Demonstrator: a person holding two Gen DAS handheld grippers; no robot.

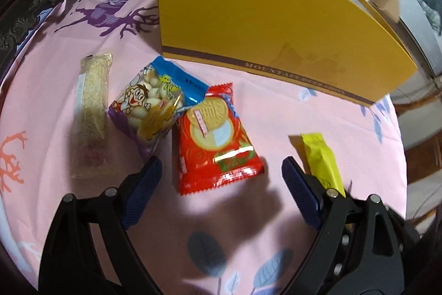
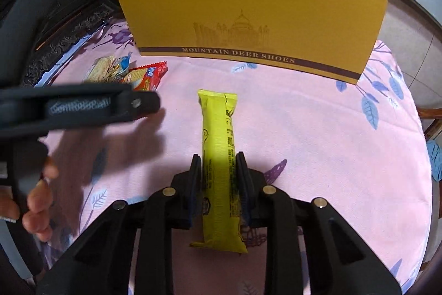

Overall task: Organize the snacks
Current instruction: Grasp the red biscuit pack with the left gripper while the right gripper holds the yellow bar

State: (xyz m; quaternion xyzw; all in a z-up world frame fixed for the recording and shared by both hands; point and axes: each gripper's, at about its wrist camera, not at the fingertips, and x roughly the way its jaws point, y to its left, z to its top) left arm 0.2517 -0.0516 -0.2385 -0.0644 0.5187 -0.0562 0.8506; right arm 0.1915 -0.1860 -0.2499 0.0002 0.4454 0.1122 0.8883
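Right gripper [image 2: 218, 165] clamps our yellow bar [image 2: 219, 156] mid-cloth, ready for the box [image 2: 248, 15] at the far edge; left gripper [image 1: 221, 176] gapes wide over the red pack [image 1: 215, 140], likely next.

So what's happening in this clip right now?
A person is sorting snacks on a pink cloth beside a yellow shoe box. The right gripper is shut on a yellow snack bar. The left gripper is open and empty, poised over a red cracker packet. A blue cartoon snack bag and a clear sesame bar lie to its left.
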